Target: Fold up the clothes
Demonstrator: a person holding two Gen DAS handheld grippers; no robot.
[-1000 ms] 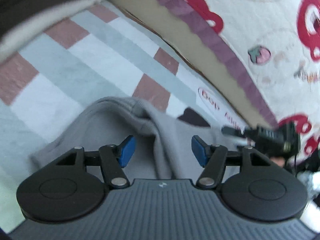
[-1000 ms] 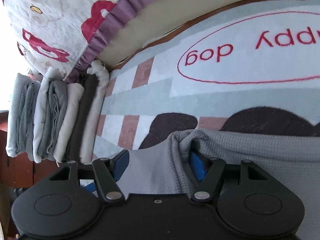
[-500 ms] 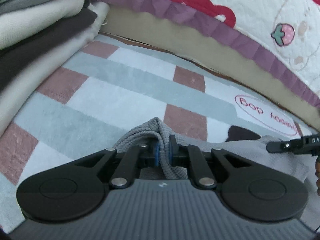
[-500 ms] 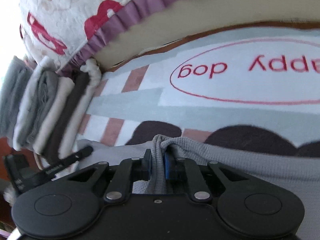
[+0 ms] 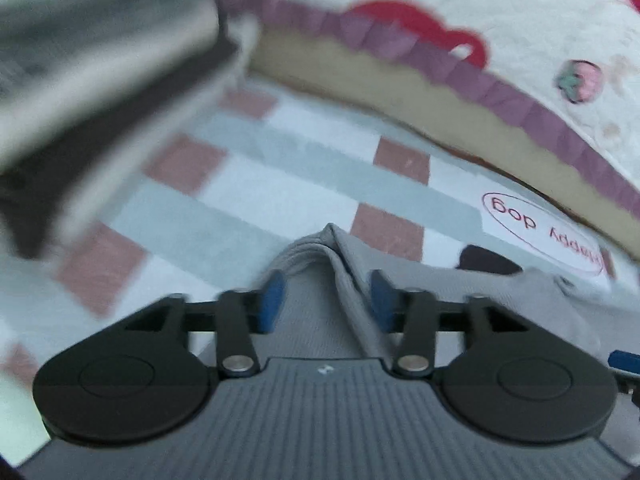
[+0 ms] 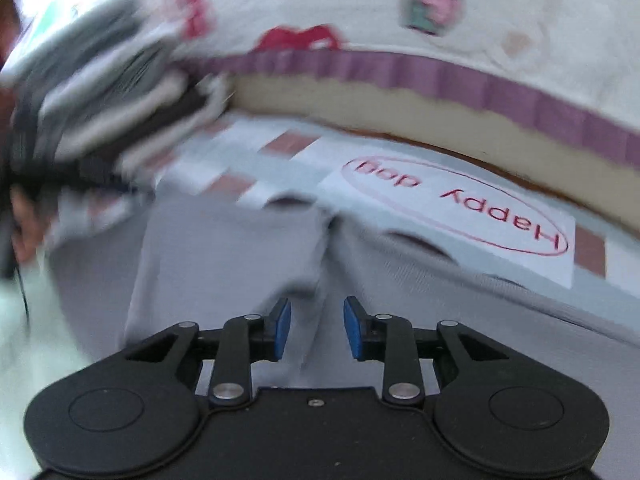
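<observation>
Left gripper (image 5: 326, 300): fingers spread, nothing pinched; a raised ridge of the grey garment (image 5: 320, 312) runs between the blue pads, closer to the right-hand pad. Right gripper (image 6: 316, 326): fingers likewise spread, nothing pinched; grey cloth lies beneath and ahead of them, with a soft crease leading away from the gap.

The garment lies on the checked mat (image 5: 280, 184), directly below and forward of both grippers; in the left view its ridge runs away from the tool, roughly in line with the fingers; in the right view the cloth spreads wide to either side. Both views are blurred by motion, so the garment's outline and fold count cannot be read; neither gripper is clearly the nearer.

Beyond the cloth: the "Happy dog" print (image 6: 456, 208); to the left, a stack of folded clothes (image 5: 80, 92); farthest, the bed edge with purple trim (image 6: 440, 76).

Judgement: any regrasp depends on closing across the ridge, not along it.
</observation>
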